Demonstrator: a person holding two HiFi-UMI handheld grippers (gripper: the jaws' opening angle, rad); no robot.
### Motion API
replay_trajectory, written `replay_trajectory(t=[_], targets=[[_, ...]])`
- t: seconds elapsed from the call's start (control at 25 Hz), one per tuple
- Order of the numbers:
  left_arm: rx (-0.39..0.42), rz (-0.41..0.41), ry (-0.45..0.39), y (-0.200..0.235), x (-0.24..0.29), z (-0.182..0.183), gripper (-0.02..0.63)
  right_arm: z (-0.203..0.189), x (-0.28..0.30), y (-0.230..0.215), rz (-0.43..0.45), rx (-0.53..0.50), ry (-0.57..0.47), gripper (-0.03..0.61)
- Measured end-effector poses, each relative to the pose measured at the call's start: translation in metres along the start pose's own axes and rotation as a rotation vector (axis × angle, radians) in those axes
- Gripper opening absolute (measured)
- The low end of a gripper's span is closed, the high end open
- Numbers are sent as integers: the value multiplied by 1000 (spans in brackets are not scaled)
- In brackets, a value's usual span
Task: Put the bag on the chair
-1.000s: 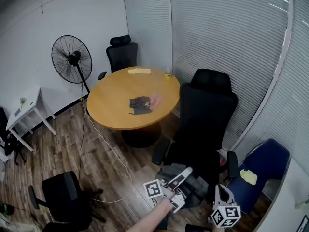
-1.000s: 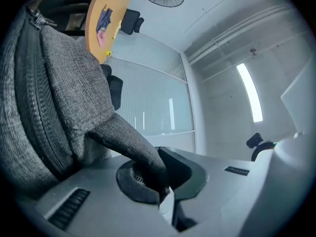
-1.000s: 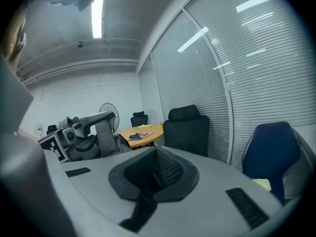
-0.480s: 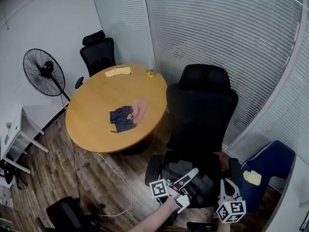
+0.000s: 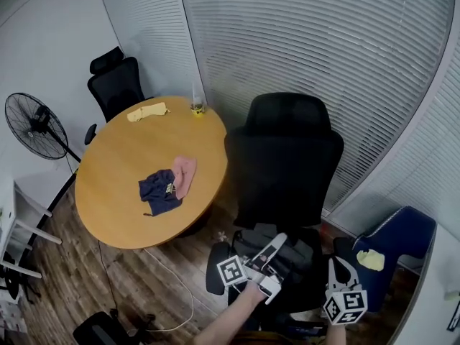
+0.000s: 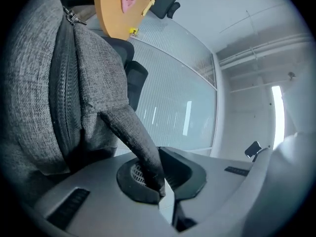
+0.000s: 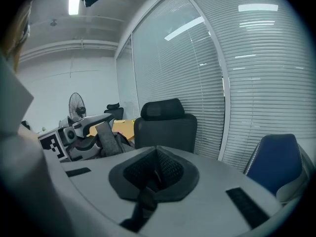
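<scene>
A grey fabric bag lies over the seat of the tall black office chair in the head view; whether it rests fully on the seat I cannot tell. My left gripper is shut on one grey strap of the bag, whose zipped body fills the left gripper view. My right gripper sits at the bag's right side, shut on a dark strap. The right gripper view shows the left gripper and the chair back.
A round wooden table stands left of the chair with a dark blue cloth, a pink cloth, a yellow cloth and a cup. A blue chair is close on the right. Blinds run behind; a fan stands far left.
Both grippers have moved with the bag from the seat's front edge further onto the seat. The head view has swung right, so the table and fan slid left.
</scene>
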State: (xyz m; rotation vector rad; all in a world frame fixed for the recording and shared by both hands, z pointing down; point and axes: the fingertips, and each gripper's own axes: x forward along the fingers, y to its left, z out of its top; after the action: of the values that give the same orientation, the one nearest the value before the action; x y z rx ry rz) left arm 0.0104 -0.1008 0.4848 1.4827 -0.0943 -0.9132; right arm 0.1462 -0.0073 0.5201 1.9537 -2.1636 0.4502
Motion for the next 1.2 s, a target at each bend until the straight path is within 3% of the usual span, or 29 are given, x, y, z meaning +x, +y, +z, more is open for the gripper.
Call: replay_trajectory(t=[0.28,1.2], targets=[[-62,29,-69,17,18,14,23,14,17,-14,-6,10,-1,12],[-66,50,-231,62,51,26,23,23,74,-60,109,0,31,12]])
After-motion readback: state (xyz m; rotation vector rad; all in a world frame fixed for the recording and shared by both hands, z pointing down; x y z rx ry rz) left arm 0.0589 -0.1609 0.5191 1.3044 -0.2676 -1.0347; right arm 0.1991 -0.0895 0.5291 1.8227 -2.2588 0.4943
